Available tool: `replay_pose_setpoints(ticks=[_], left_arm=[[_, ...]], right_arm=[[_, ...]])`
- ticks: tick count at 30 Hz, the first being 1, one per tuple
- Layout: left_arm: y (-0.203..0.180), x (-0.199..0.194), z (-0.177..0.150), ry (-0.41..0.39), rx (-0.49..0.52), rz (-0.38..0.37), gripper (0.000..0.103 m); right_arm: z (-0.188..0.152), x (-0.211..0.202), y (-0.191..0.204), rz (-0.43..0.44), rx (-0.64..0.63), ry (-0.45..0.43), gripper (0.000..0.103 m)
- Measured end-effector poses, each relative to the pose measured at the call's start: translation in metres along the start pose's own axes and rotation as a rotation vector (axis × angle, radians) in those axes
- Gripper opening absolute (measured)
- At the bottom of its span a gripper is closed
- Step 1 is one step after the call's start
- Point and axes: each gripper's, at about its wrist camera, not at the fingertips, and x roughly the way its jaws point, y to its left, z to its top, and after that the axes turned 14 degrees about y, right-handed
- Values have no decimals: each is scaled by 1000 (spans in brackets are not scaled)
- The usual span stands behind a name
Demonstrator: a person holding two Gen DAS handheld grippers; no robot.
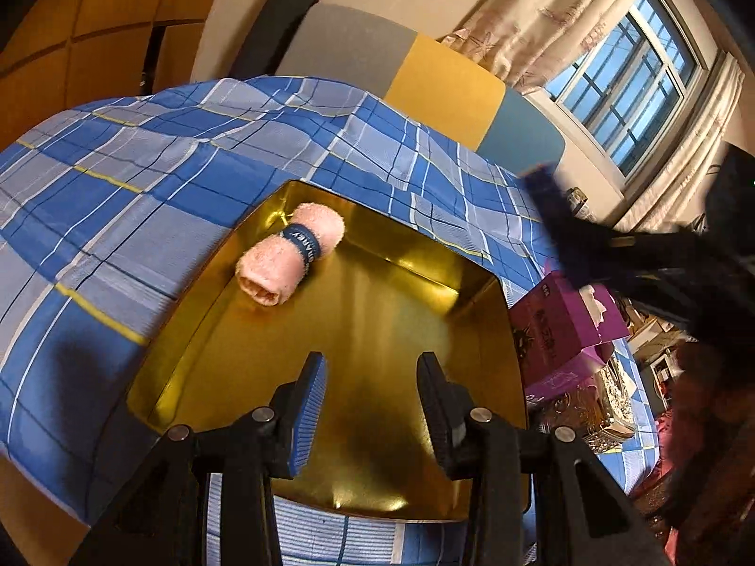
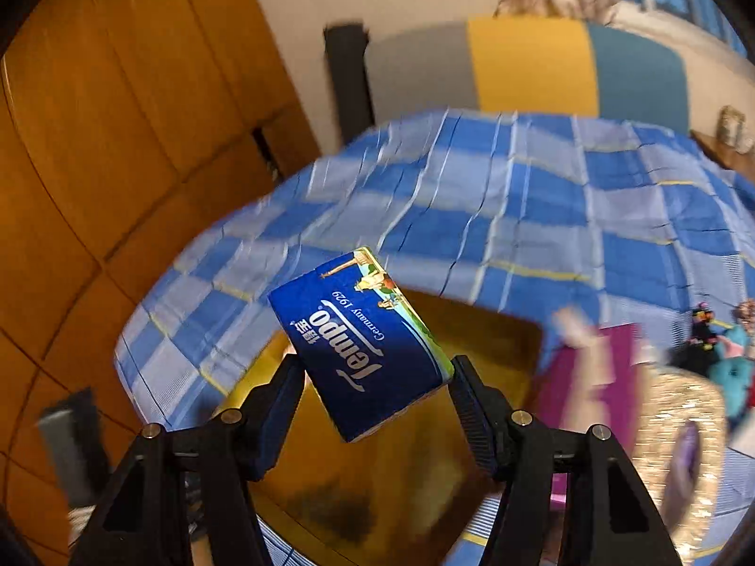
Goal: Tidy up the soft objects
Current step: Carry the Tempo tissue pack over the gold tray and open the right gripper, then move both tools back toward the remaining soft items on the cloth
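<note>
Left wrist view: my left gripper hangs over the near half of the shiny gold metal tray, jaws partly apart with nothing between them. The rolled pink towel with a dark blue band lies in the tray's far left corner, its long axis running diagonally toward the far right. A purple tissue box sits just beside the tray's right rim on the blue plaid cloth.

Right wrist view: my right gripper is clamped on a dark blue Tempo tissue pack, held tilted, long axis pointing away and to the left. The gold tray is right underneath it, so I'd guess the pack goes down beside the towel; this hand looks like the one to do it.
</note>
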Motion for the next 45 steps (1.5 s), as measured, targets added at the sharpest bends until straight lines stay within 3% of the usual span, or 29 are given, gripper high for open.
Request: replay_pose_setpoints(ticks=[3,8,16,19,24,29,37,42,45], left_arm=[[7,-6,-5,-19,-13,24,40],[23,-14,-10,-34,-54,40,40],[44,-20,-15,-36,-116,41,40],[48,-20,-15,-32,-131,35,40],[46,-19,-17,-30,-141,17,40],[38,-18,-20,-26,-138,-15,40],[21,-11,-31,5,-119,-26,40],[6,-4,-39,45,-80,-84,41],[-3,3,-44,74,-60,-105,52]], right_arm=[[6,41,6,-3,20,81,64],[19,104,-9,3,161,197,64],[39,151,-36,-13,414,211,66],[43,153,-35,12,435,210,70],[39,138,-24,52,393,200,74],[31,109,2,39,245,165,75],[7,33,36,-30,-7,31,78],[-9,-20,24,-95,-50,-90,80],[-25,-49,2,-147,-36,-154,82]])
